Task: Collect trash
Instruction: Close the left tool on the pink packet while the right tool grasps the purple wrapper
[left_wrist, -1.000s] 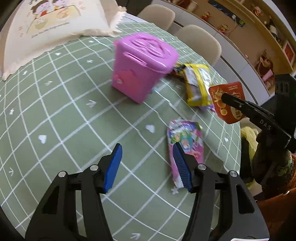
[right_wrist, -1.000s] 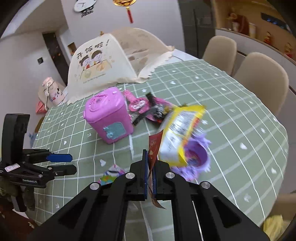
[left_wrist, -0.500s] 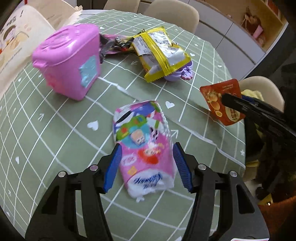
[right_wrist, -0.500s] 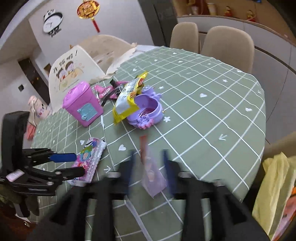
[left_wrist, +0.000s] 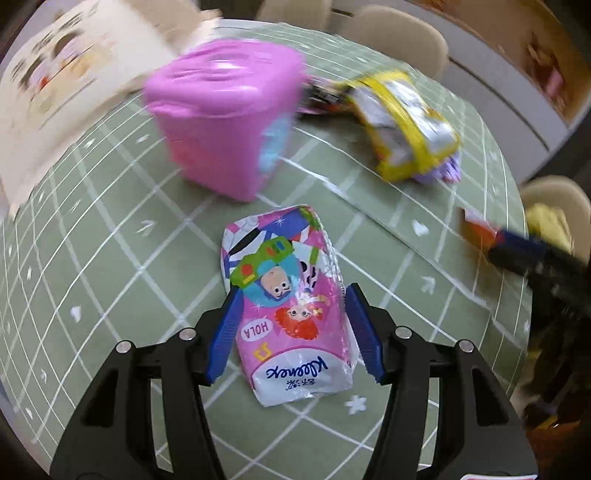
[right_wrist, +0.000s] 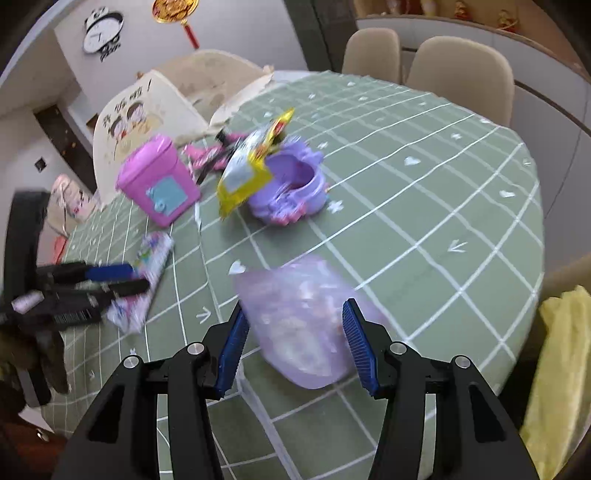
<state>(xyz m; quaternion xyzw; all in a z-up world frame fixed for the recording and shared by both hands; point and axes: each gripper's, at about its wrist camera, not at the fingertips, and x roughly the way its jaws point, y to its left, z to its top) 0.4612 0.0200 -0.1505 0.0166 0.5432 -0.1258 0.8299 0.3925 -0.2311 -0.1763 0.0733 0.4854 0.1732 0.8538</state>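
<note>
Okay — left gripper (left_wrist: 291, 328) spread wide, straddling the pink tissue pack (left_wrist: 288, 306) lying flat on the green checked tablecloth (left_wrist: 110, 258); pads beside the pack, contact unclear. Pack sits just in front of the pink bin (left_wrist: 225, 125), lid closed. Right gripper (right_wrist: 293, 343) also wide, gripping nothing — a blurred pale wrapper (right_wrist: 299, 321) between its fingers. Yellow snack bag (left_wrist: 402, 122) lies right of the bin, leaning on a purple toy bowl (right_wrist: 291, 188).
</note>
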